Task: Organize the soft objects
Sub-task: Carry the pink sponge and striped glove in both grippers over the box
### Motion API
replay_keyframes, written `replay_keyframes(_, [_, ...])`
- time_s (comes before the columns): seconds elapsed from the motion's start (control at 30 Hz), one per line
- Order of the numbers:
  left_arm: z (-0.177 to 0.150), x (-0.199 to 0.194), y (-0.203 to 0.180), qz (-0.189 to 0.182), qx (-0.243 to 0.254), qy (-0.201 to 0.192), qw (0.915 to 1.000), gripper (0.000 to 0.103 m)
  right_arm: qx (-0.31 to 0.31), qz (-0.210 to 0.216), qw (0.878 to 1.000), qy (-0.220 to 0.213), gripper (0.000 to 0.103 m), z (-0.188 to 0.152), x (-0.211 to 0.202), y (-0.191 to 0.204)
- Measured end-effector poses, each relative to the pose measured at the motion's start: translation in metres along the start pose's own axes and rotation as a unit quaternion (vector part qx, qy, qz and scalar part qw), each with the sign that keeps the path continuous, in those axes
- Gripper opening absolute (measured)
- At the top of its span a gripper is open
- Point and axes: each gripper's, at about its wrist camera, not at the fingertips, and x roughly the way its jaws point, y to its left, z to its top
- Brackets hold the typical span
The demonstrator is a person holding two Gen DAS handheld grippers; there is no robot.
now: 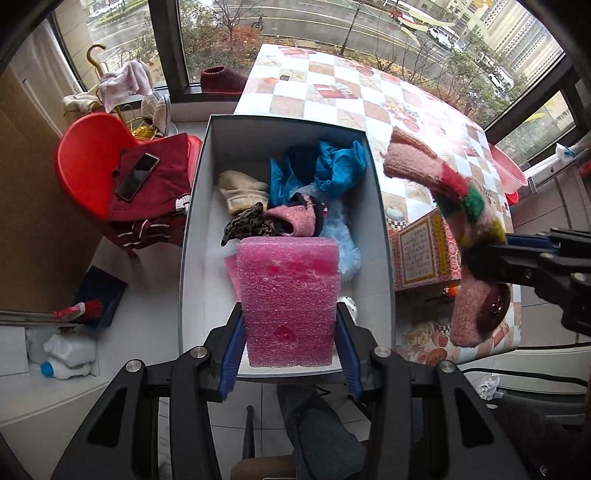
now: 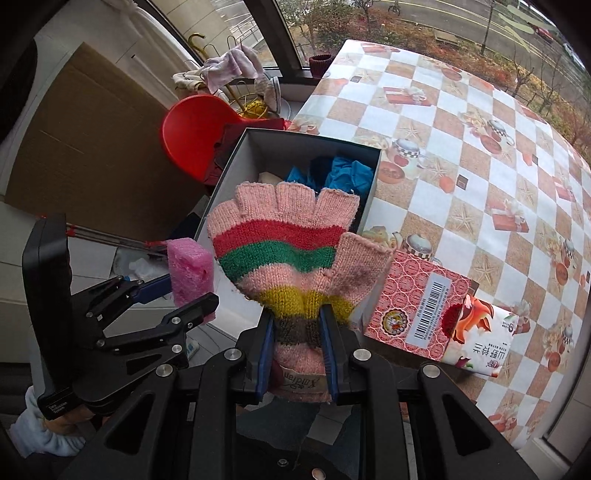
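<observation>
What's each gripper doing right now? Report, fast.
Left gripper: closed on the pink foam block, over the box.
Right gripper: closed on the striped knit glove.

One box (image 1: 195, 236), two gloves (image 2: 295, 254), one foam block (image 1: 290, 299)

A home: checkered tablecloth (image 2: 461, 122), red chair (image 1: 88, 158), laundry by street-facing window (image 1: 288, 33).

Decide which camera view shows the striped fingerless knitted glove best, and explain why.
The right wrist view: the pink, red, green and yellow striped fingerless knitted glove faces the camera flat, finger stubs and thumb visible, cuff in the right tongs. The left wrist view shows it only edge-on, bent over.
</observation>
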Motion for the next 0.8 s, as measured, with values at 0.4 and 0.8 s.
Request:
replay_keyframes(0.4, [-0.008,0.021,0.023,0.022,-0.036,0.024,0.9988,0.049,-0.036,-0.002,0.999,0.025,0.025,0.016,0.029,0.022])
replay_keyframes(0.8, [-0.007,0.038,0.023,0.031,-0.039,0.043,0.9978,0.049,-0.047,-0.006,0.998,0.043,0.025,0.028,0.054,0.035])
